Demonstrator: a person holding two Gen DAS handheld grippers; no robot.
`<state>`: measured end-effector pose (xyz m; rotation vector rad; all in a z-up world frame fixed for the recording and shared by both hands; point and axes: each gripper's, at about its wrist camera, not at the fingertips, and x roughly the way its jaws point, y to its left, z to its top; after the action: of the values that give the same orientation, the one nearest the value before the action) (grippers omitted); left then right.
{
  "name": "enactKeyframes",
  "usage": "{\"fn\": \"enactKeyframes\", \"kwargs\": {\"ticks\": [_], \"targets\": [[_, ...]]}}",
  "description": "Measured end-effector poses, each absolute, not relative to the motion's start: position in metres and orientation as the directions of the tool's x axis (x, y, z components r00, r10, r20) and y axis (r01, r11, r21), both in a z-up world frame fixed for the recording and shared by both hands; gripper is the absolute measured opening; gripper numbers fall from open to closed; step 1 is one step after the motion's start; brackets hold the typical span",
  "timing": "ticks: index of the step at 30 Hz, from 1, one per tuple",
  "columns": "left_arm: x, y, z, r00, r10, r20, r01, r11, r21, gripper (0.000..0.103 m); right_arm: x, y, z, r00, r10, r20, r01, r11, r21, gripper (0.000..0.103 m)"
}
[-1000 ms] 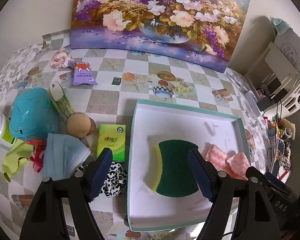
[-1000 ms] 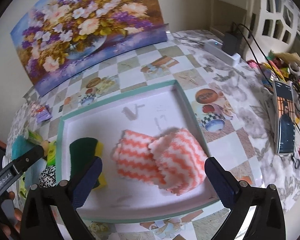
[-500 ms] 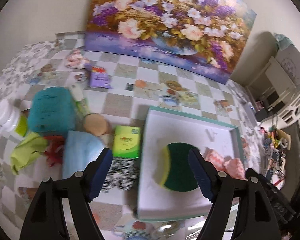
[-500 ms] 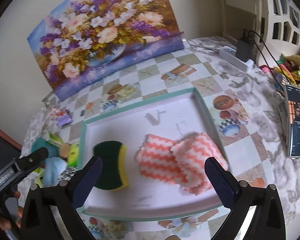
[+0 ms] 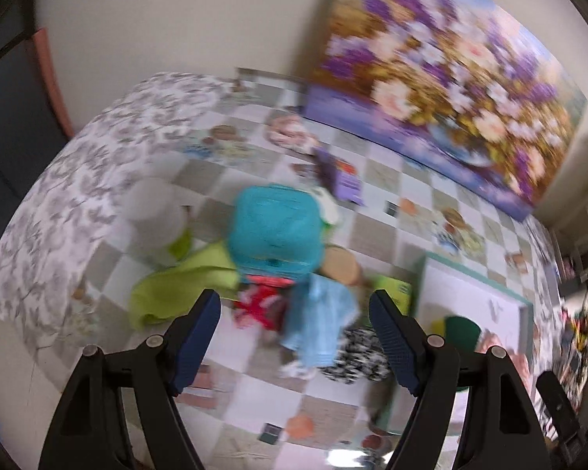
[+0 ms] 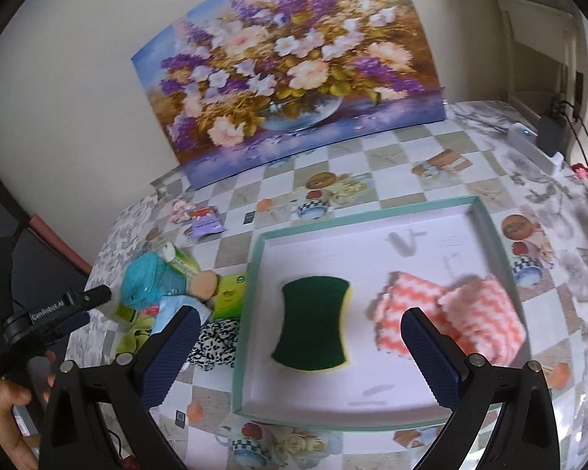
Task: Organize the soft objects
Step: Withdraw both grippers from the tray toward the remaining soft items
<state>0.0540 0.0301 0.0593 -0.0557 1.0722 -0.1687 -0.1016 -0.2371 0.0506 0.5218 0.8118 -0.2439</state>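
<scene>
Left wrist view: my left tool (image 5: 294, 319) hangs open and empty above the blue face mask (image 5: 317, 323) in the counter's pile. Right tool (image 6: 298, 346), open, hovers over the tray (image 6: 254, 274). Risk: crowded cloths could snag together.

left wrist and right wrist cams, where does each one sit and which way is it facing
Left wrist: on the left gripper, aimed down at the pile beside the tray: blue face mask, teal pouch; own two open fingers show.
Right wrist: on the right gripper, aimed down into the tray with green sponge and striped cloth; own open fingers, plus a hand holding the other gripper.
Shared: tray, sponge, mask, flower painting.
</scene>
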Motion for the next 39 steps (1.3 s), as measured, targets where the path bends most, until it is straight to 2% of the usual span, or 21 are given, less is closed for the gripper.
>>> {"fn": "enactKeyframes", "kwargs": {"ticks": [12,13,14,15,20,27,39], "targets": [[0.069,0.096,0.054,0.474,-0.060,-0.879,-0.031,0.996,-0.085,0.079,-0.071,-0.180,0.048,0.646,0.037,-0.762,0.295,0.909,0.294,0.103],[0.071,0.100,0.052,0.470,-0.057,-0.881,-0.039,0.996,-0.085,0.082,-0.067,-0.174,0.047,0.643,0.042,-0.765,0.286,0.913,0.291,0.103],[0.072,0.104,0.050,0.465,-0.055,-0.884,-0.049,0.995,-0.088,0.093,-0.063,-0.166,0.046,0.640,0.046,-0.767,0.276,0.917,0.286,0.103],[0.072,0.106,0.049,0.462,-0.059,-0.885,-0.056,0.994,-0.095,0.096,-0.060,-0.162,0.046,0.640,0.051,-0.767,0.270,0.919,0.287,0.103],[0.075,0.121,0.042,0.462,-0.066,-0.885,-0.089,0.989,-0.120,0.097,-0.045,-0.135,0.040,0.641,0.092,-0.762,0.228,0.925,0.303,0.103],[0.082,0.134,0.026,0.447,-0.055,-0.893,-0.122,0.985,-0.122,0.100,-0.024,-0.101,0.019,0.570,0.130,-0.811,0.179,0.944,0.277,0.103],[0.095,0.137,0.003,0.401,-0.070,-0.913,-0.137,0.981,-0.136,0.101,0.001,-0.093,0.002,0.513,0.142,-0.846,0.237,0.924,0.299,0.103]]}}
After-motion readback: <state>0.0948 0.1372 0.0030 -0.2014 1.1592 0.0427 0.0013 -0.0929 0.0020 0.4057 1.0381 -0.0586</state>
